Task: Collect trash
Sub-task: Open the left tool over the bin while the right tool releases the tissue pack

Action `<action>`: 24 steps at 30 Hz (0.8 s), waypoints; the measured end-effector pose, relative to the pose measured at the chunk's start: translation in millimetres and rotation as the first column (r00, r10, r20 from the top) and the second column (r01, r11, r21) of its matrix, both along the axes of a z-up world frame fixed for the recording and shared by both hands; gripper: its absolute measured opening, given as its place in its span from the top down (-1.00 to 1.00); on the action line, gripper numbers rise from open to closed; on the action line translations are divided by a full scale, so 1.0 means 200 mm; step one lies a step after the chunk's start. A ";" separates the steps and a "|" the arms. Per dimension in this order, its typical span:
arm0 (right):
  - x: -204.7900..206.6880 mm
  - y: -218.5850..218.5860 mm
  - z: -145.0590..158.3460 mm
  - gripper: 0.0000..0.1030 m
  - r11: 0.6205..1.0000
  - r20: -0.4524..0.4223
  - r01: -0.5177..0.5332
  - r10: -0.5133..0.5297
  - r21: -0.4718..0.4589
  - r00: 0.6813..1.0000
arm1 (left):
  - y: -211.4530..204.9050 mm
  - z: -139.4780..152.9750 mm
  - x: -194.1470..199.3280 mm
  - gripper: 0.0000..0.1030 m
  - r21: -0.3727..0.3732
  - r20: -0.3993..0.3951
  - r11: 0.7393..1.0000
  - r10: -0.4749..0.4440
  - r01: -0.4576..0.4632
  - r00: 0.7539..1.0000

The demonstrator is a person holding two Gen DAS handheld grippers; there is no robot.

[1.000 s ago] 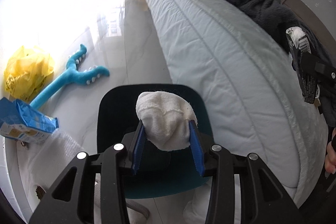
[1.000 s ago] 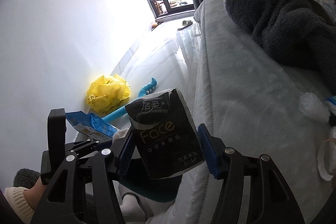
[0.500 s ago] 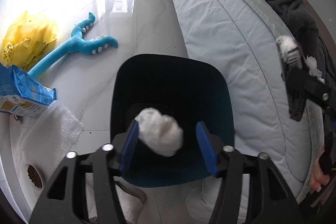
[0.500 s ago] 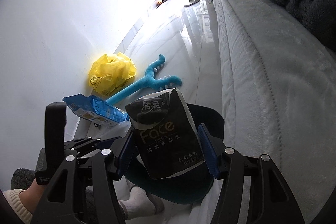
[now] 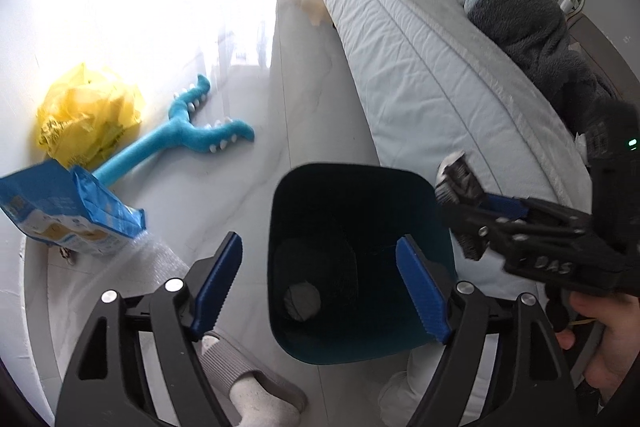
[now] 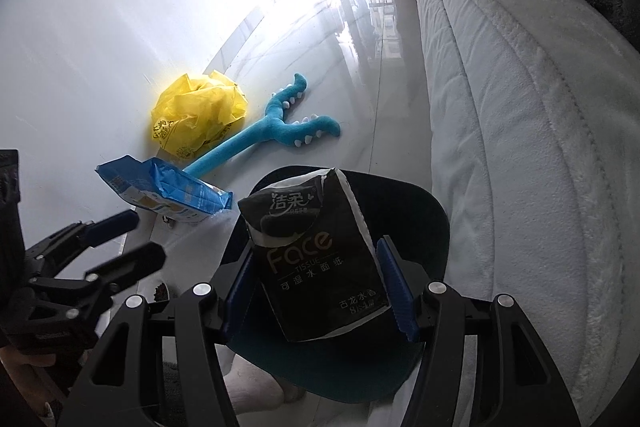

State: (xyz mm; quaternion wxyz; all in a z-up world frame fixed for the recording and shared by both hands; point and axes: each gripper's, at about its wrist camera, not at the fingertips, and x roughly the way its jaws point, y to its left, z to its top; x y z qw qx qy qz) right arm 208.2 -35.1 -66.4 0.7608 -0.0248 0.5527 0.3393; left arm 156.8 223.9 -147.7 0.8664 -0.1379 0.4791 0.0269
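A dark teal bin stands on the floor beside the bed. My left gripper hovers over its mouth with its jaws opening and nothing between them. A white crumpled wad lies at the bottom of the bin. My right gripper is shut on a black tissue pack with "Face" printed on it, held upright above the bin. The left wrist view shows that pack at the bin's right rim. In the right wrist view the left gripper sits at the left.
A yellow plastic bag, a blue plush toy and a blue packet lie on the floor by the wall. The bed with a dark fleece blanket runs along the right. A socked foot is beside the bin.
The left jaws spread and the white wad dropped from them into the bin. The right gripper came down over the bin with the tissue pack still in it.
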 end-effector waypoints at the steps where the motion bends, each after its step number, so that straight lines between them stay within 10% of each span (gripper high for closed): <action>1: 0.01 0.01 -0.02 -0.16 1.000 -0.003 -0.002 0.002 -0.009 1.000 | 0.01 0.02 0.00 -0.59 0.008 0.013 1.000 0.003 -0.003 1.000; 24: 0.00 0.15 -0.30 -0.37 0.983 -0.025 -0.047 0.043 -0.176 0.999 | -0.02 0.49 -0.16 -0.59 0.073 0.294 0.997 -0.033 0.012 0.955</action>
